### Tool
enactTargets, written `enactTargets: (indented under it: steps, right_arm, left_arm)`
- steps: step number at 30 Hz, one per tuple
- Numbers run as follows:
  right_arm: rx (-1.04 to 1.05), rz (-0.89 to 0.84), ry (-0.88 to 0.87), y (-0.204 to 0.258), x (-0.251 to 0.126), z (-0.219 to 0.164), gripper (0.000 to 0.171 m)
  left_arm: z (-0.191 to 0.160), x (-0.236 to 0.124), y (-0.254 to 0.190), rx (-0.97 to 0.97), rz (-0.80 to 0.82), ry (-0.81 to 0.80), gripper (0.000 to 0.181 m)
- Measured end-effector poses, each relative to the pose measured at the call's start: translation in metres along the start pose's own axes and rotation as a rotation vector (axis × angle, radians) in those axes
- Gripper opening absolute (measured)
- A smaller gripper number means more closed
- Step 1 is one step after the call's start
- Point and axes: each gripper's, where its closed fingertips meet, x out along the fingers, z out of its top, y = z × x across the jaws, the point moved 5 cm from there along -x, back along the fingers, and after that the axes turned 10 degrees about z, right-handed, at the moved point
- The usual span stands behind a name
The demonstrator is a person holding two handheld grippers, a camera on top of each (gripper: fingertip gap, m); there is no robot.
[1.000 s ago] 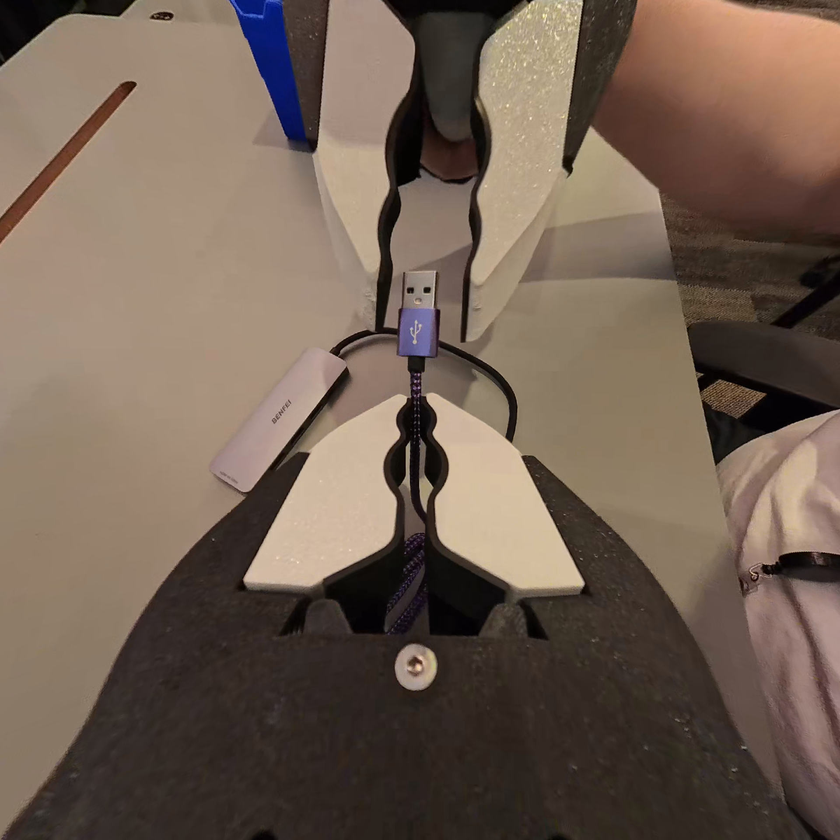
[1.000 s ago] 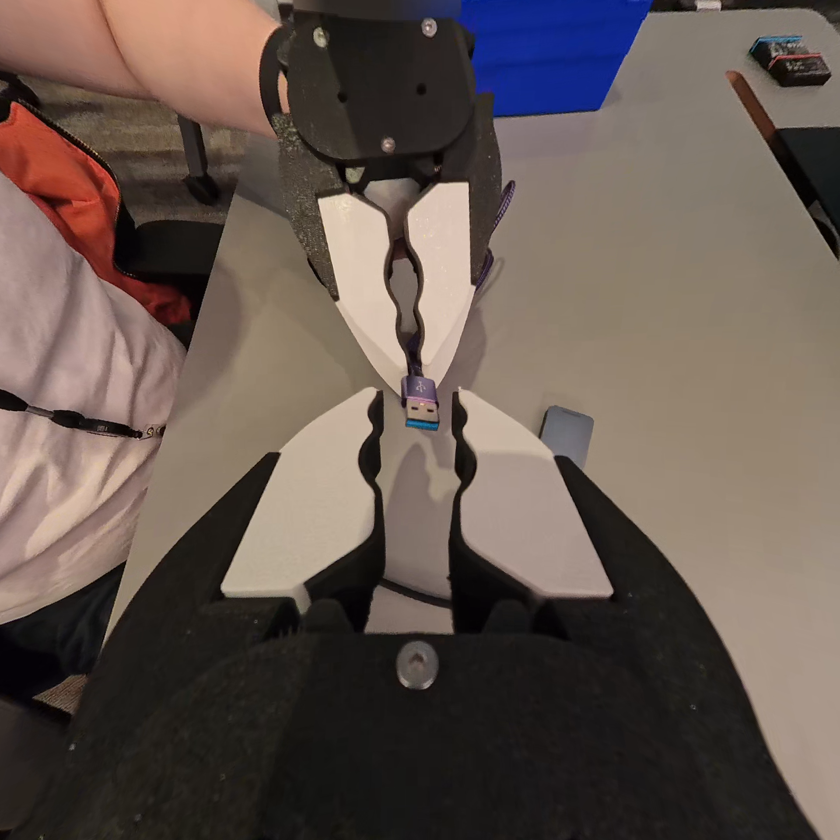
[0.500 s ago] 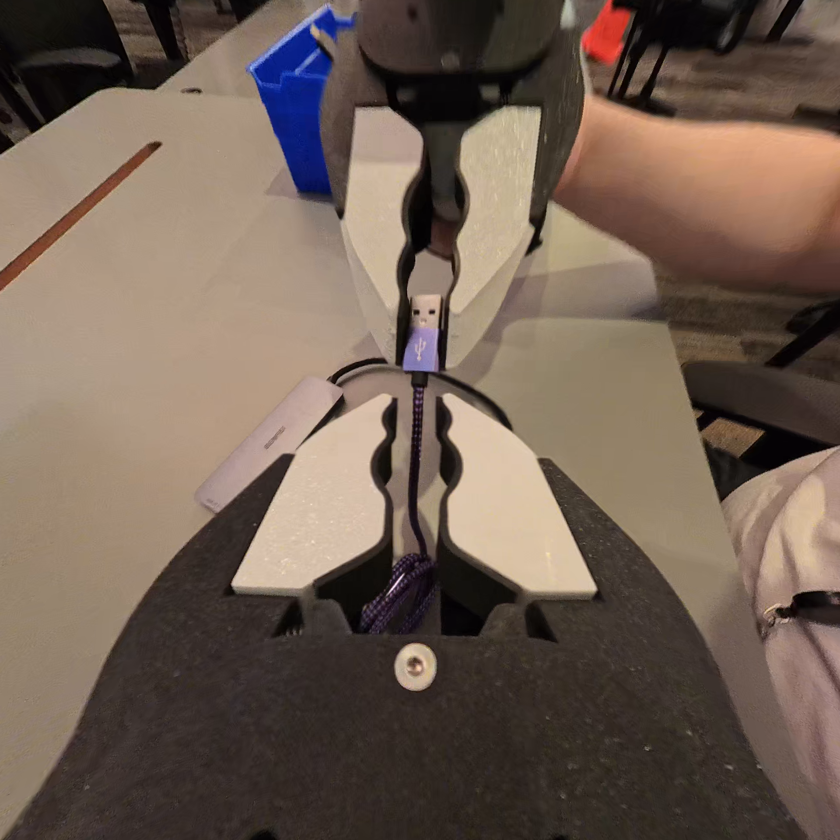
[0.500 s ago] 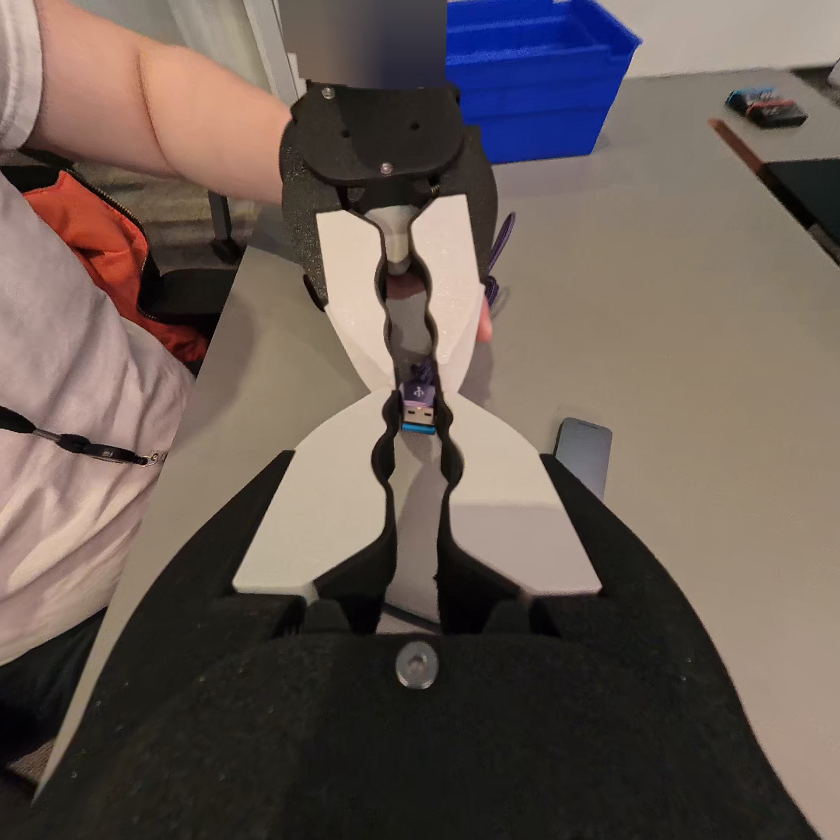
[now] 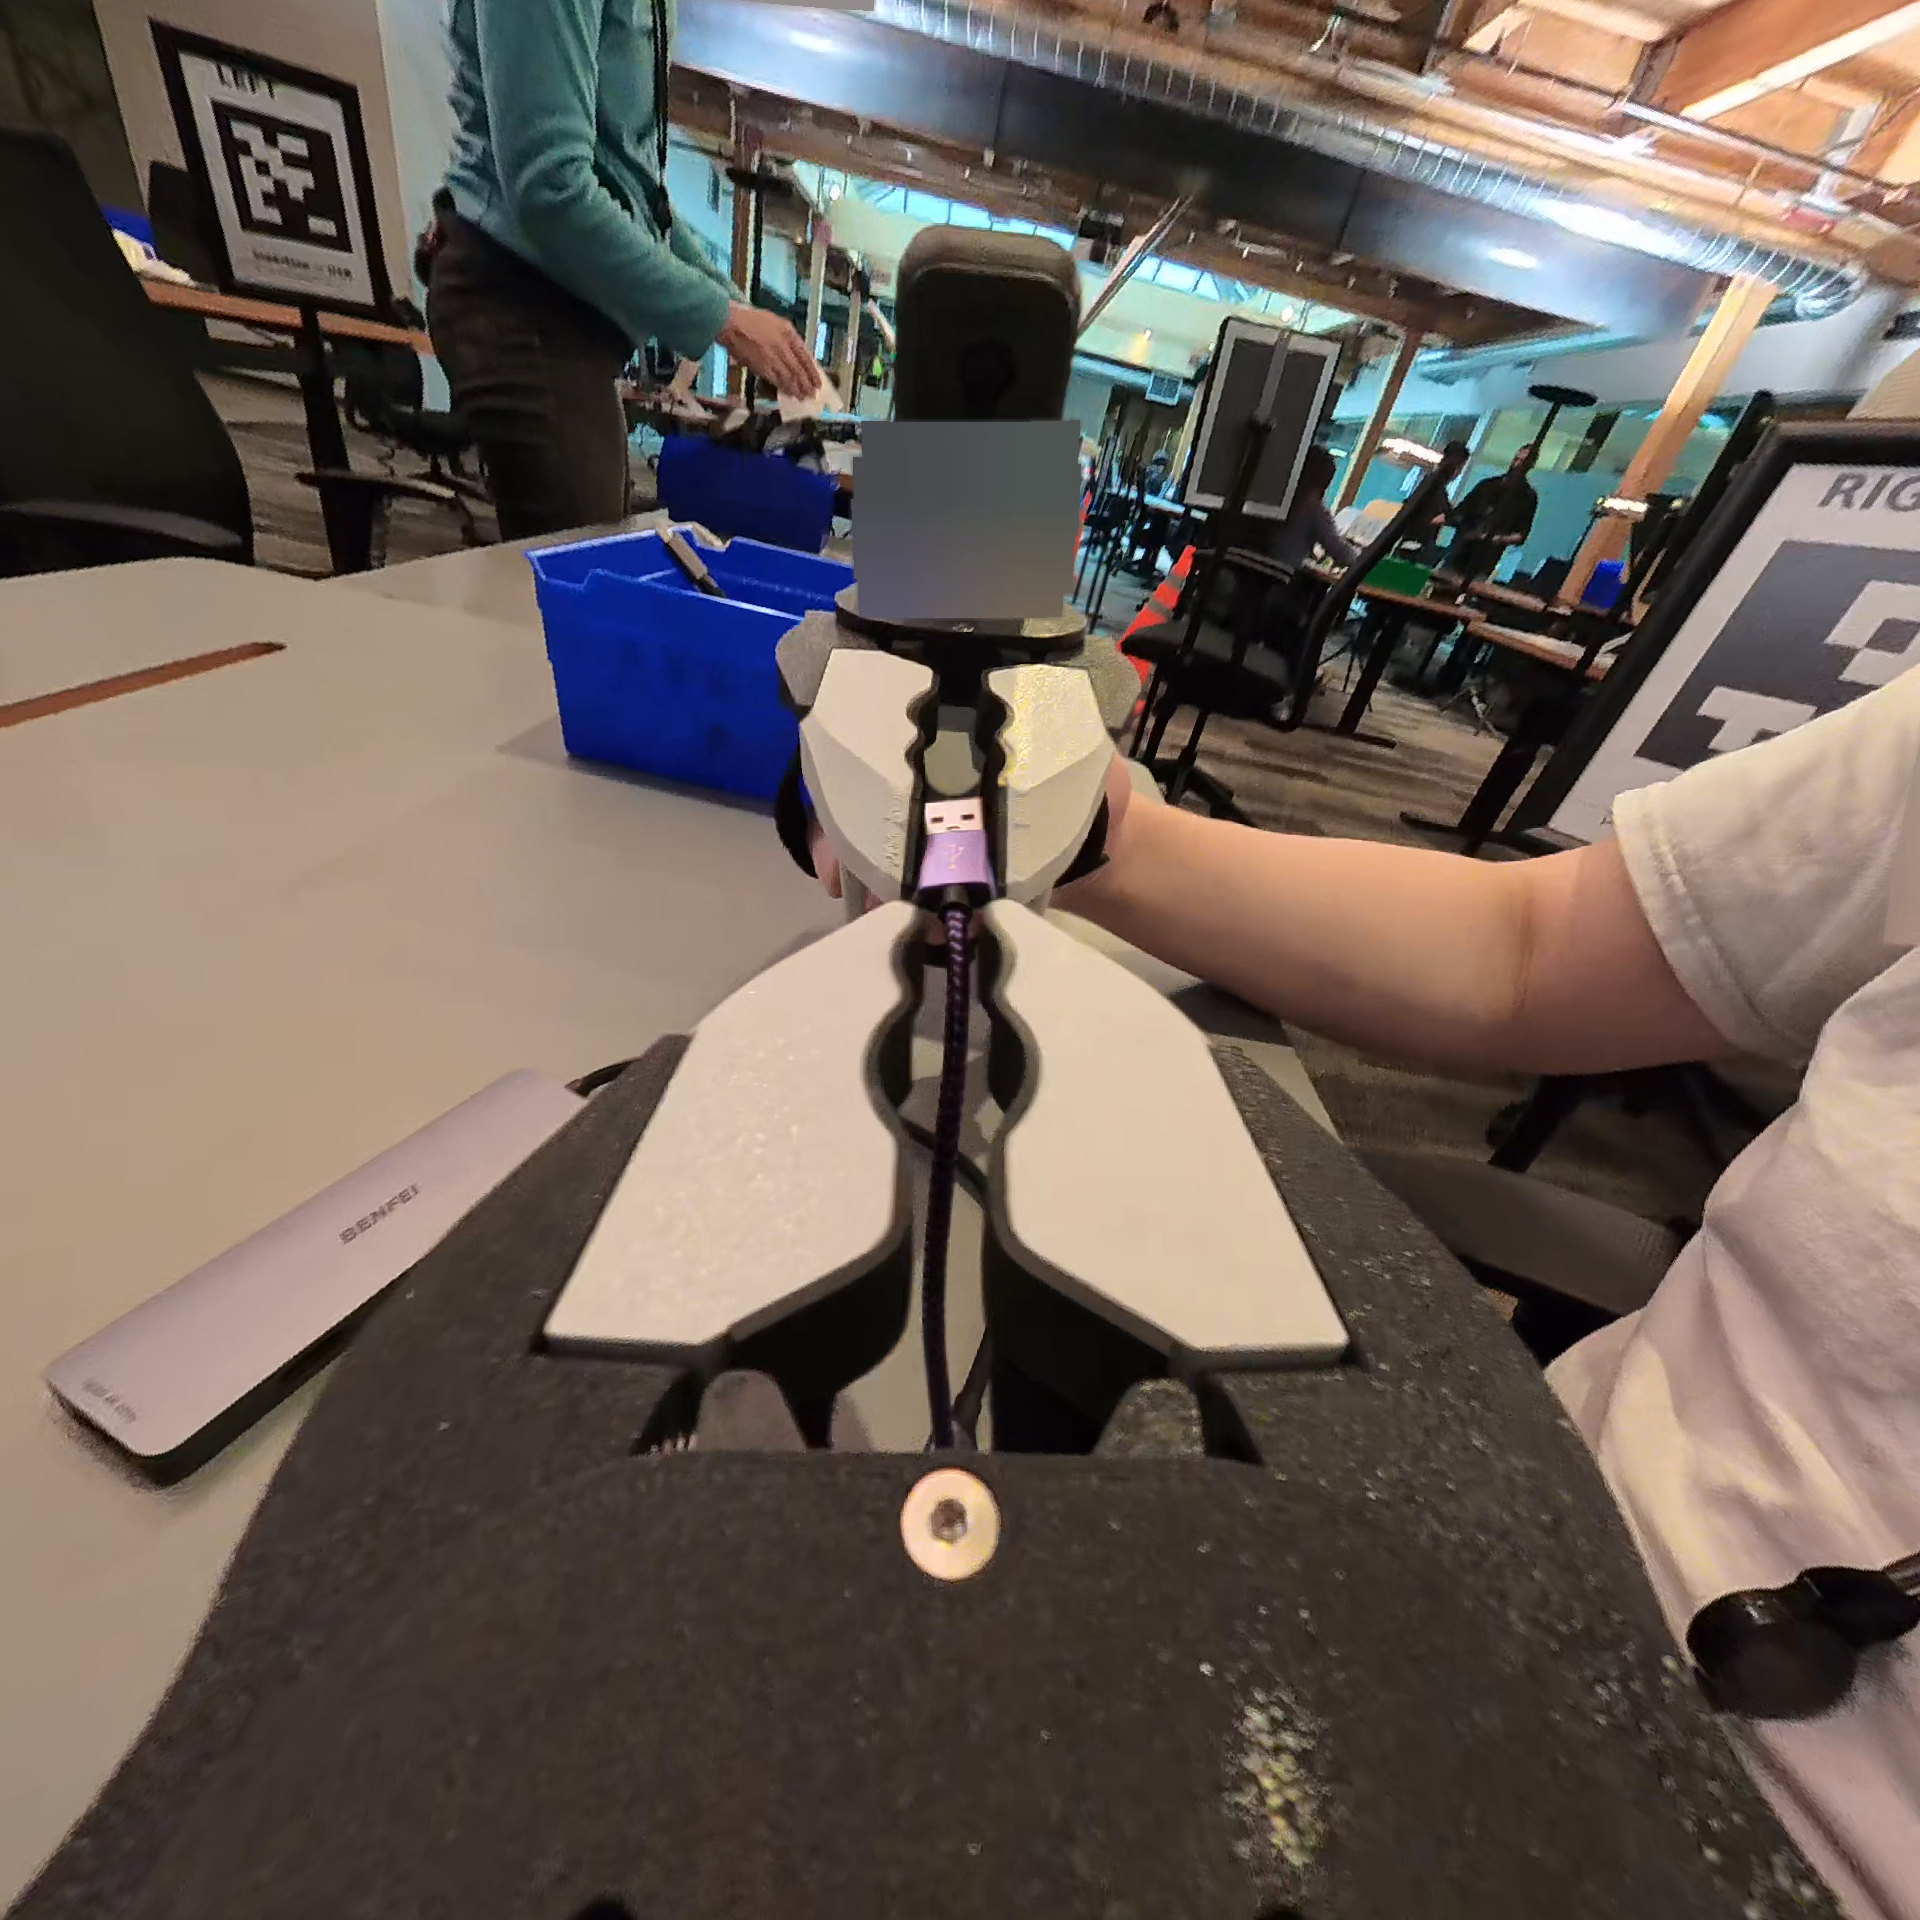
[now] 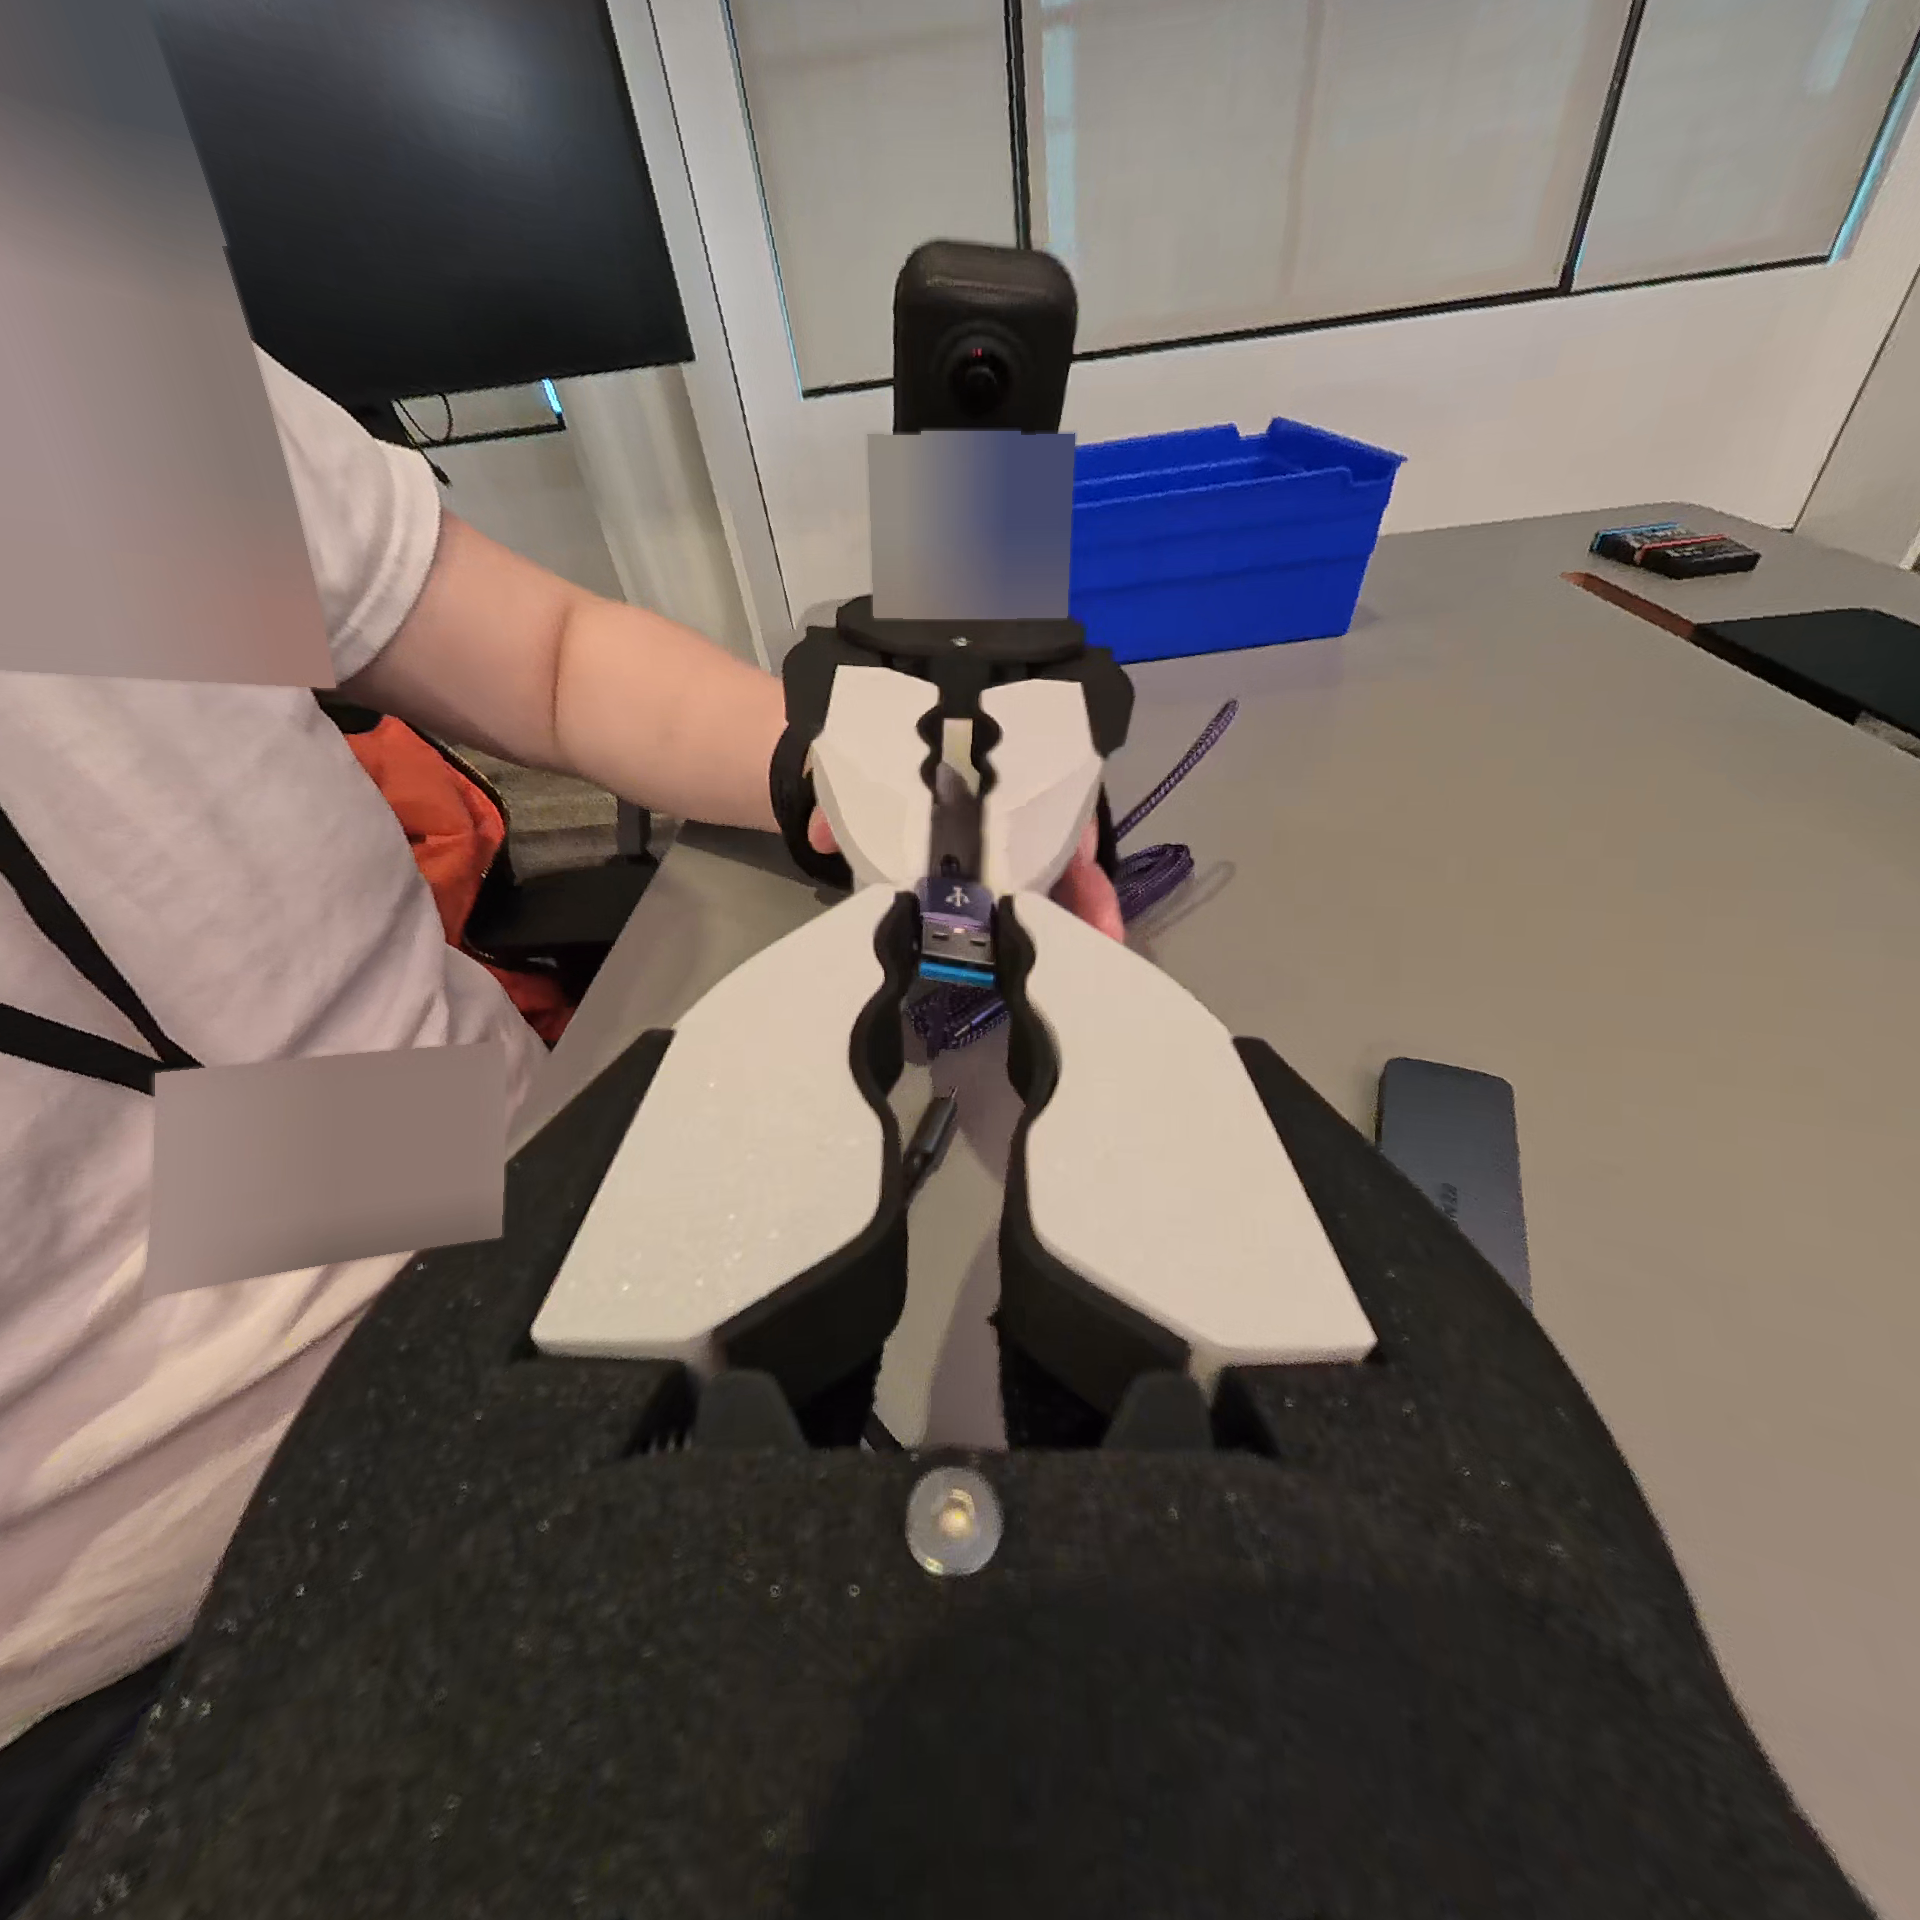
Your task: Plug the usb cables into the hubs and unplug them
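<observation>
Two hand-held grippers faced each other tip to tip above a grey table (image 5: pixel 312 831), both raised off its surface. The right gripper (image 6: pixel 954 940) had its white fingers (image 6: pixel 769 1143) drawn in narrow around the metal end of a purple USB plug (image 6: pixel 956 925), with the plug's blue-tipped connector pointing back toward that gripper's own camera. The left gripper (image 5: pixel 951 920) was also narrowed, its fingertips close on either side of the purple braided cable (image 5: pixel 945 1143) just behind the plug; from the left wrist view the cable ran straight down the channel between its fingers (image 5: pixel 769 1143), though whether the pads actually pinched it could not be told. In that view the plug (image 5: pixel 954 847) sat lodged between the tips of the opposite gripper. The rest of the cable lay in a loose purple coil on the table beyond the left gripper (image 6: pixel 1153 873). A slim silver-grey hub (image 5: pixel 291 1278) lay flat on the table to the left of the left gripper, apart from the plug, with a black lead leaving its far end. A blue plastic bin (image 5: pixel 665 665) stood farther back on the table. A person in a teal top (image 5: pixel 561 208) stood behind it.
</observation>
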Motion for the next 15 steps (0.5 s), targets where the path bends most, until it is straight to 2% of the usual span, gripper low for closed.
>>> enactTargets:
  steps: [6, 12, 15]
  right_arm:
    - [0.023, 0.000, -0.015, -0.0025, -0.0009, -0.0010, 0.015]
    - [0.068, 0.027, 0.022, -0.0032, -0.0020, 0.0020, 0.015]
    - [0.080, -0.008, 0.032, -0.0072, -0.0089, 0.0072, 0.024]
  left_arm:
    - [-0.0006, 0.0001, 0.0004, 0.016, 0.037, -0.019, 0.005]
    - [-0.0013, -0.0012, 0.0008, 0.026, 0.028, 0.027, 0.004]
    - [0.0028, -0.0052, 0.0042, 0.029, 0.038, 0.039, 0.004]
